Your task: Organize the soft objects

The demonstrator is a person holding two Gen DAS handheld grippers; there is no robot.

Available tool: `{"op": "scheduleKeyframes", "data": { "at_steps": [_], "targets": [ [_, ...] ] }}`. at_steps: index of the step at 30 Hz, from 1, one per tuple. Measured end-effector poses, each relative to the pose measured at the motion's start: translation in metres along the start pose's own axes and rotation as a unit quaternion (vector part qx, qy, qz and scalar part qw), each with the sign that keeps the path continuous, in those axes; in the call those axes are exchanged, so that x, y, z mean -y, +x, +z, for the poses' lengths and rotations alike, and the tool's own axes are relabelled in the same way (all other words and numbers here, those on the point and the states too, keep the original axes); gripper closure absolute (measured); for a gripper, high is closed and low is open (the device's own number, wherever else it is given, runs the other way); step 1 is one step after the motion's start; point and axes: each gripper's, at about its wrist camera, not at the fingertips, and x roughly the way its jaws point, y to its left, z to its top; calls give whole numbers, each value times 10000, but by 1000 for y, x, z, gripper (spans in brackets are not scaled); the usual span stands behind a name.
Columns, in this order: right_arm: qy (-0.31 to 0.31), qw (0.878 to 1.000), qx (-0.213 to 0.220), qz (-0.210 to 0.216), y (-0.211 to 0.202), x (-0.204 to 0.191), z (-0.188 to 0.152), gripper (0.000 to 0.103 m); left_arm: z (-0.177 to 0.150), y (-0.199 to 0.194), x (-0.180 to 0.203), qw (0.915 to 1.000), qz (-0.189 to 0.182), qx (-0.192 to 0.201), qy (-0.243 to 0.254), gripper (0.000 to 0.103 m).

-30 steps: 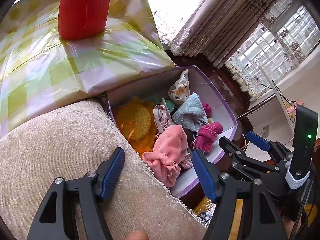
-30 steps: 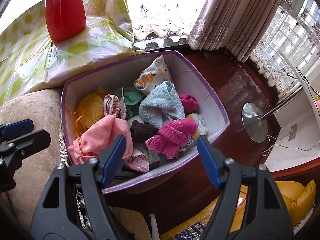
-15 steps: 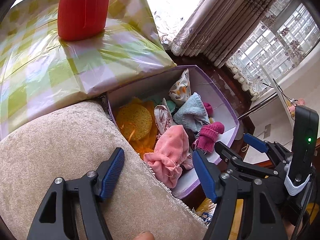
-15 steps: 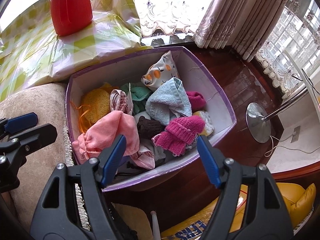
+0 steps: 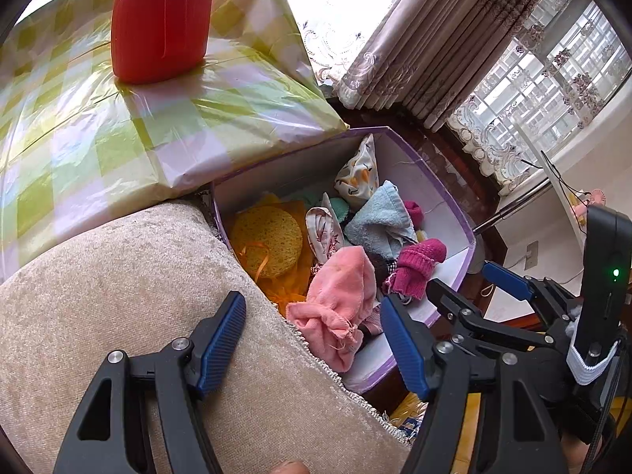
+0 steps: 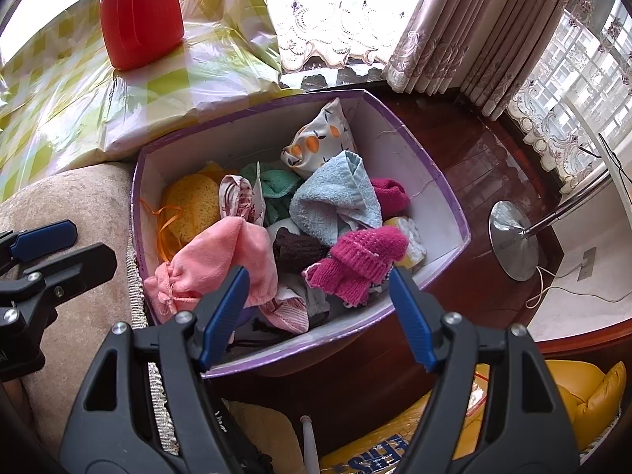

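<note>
A purple-rimmed box point(image 6: 438, 181) point(image 5: 450, 201) holds several soft items: a pink cloth point(image 6: 225, 260) point(image 5: 339, 296) at its near left, a magenta knit mitten point(image 6: 363, 260) point(image 5: 414, 268), a light blue towel point(image 6: 335, 197) point(image 5: 379, 221), a yellow sponge point(image 6: 193, 205) point(image 5: 268, 241), a patterned pouch point(image 6: 320, 138). My left gripper point(image 5: 312, 339) is open and empty above the beige cushion edge, near the pink cloth. My right gripper point(image 6: 320, 312) is open and empty over the box's near rim.
A beige cushion point(image 5: 118, 296) lies left of the box. A checkered wrapped package point(image 5: 118, 126) carries a red bottle point(image 5: 158, 19) behind it. A dark wooden floor point(image 6: 474, 146), a lamp base point(image 6: 513, 241), curtains point(image 6: 474, 31) and a yellow bag point(image 6: 572, 399) are to the right.
Both grippers have drifted slightly; the box sits a little higher and more to the right in the right wrist view. Both stay open and empty.
</note>
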Motion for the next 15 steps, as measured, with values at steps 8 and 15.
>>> {"op": "scheduleKeyframes", "data": {
  "at_steps": [8,15],
  "targets": [
    [7,10000,-7,24,0,0,1,27,0,0,0,10000,1,3,-4,32],
    [7,10000,-13,35,0,0,0,27,0,0,1,10000,2,4,-6,32]
  ]
}}
